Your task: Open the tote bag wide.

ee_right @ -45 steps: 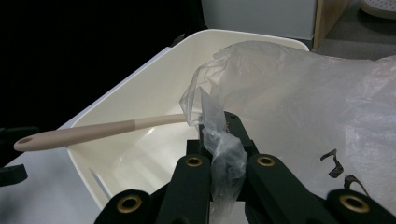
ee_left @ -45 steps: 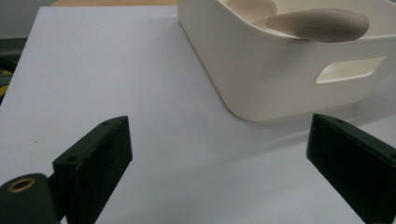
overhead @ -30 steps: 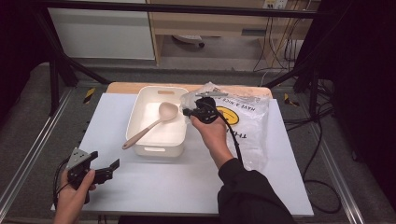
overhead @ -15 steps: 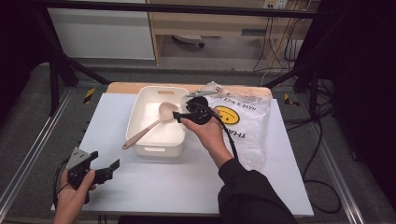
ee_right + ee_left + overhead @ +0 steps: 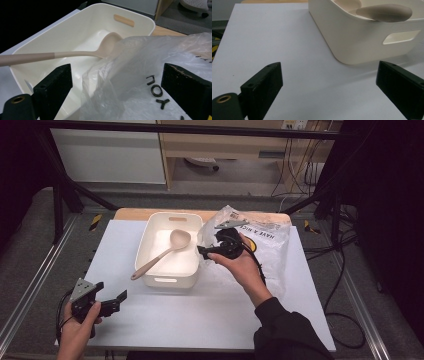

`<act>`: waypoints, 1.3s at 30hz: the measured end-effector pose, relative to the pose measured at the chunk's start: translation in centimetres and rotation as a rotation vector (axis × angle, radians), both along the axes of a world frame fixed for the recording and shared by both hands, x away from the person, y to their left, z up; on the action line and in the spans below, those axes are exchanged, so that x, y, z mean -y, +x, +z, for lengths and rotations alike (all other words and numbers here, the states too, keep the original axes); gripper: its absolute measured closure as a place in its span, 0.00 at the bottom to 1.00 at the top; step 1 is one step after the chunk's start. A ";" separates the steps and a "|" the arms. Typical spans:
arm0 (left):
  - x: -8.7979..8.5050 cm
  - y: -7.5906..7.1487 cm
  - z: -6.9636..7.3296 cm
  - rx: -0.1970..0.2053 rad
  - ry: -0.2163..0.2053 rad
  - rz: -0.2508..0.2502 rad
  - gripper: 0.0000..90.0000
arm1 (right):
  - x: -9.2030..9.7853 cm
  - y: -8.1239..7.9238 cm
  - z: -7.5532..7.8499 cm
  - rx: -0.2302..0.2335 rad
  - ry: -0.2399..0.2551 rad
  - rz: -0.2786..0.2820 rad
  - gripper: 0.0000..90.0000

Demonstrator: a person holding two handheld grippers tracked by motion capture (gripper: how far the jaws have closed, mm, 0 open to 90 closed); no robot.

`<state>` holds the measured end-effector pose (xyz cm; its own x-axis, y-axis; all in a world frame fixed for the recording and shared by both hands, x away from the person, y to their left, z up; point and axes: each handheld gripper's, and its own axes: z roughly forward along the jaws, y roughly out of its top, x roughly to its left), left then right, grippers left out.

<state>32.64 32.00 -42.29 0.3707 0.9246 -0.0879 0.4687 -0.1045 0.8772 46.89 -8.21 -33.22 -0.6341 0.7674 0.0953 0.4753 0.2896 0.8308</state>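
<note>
A white plastic bin stands mid-table with a beige spoon lying across it, its handle poking over the near-left rim. A clear plastic bag with black lettering lies to the bin's right. My right gripper hovers at the bin's right rim, open. In the right gripper view, the right gripper has its jaws wide apart around the crumpled edge of the bag, with the spoon and bin beyond. My left gripper is open and low at the front left; in its own view, the left gripper faces the bin.
The white tabletop has free room in front of the bin. A wooden strip runs along the far edge. Metal frame rails flank the table, and cables trail on the floor at the right.
My right gripper has drifted a little left and toward the person, down to the bin's right rim. The left gripper has stayed put.
</note>
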 end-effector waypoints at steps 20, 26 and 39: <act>-0.5 0.2 -0.1 0.017 -0.018 0.040 0.08 | 7.4 -1.0 -2.3 0.039 0.019 -0.038 0.10; -0.3 0.1 -0.1 0.016 -0.022 0.038 0.08 | 9.0 -0.4 -4.1 0.016 0.012 -0.074 0.09; -0.3 0.0 0.1 0.021 -0.031 0.019 0.07 | 10.0 0.1 -7.3 -0.023 -0.050 -0.109 0.09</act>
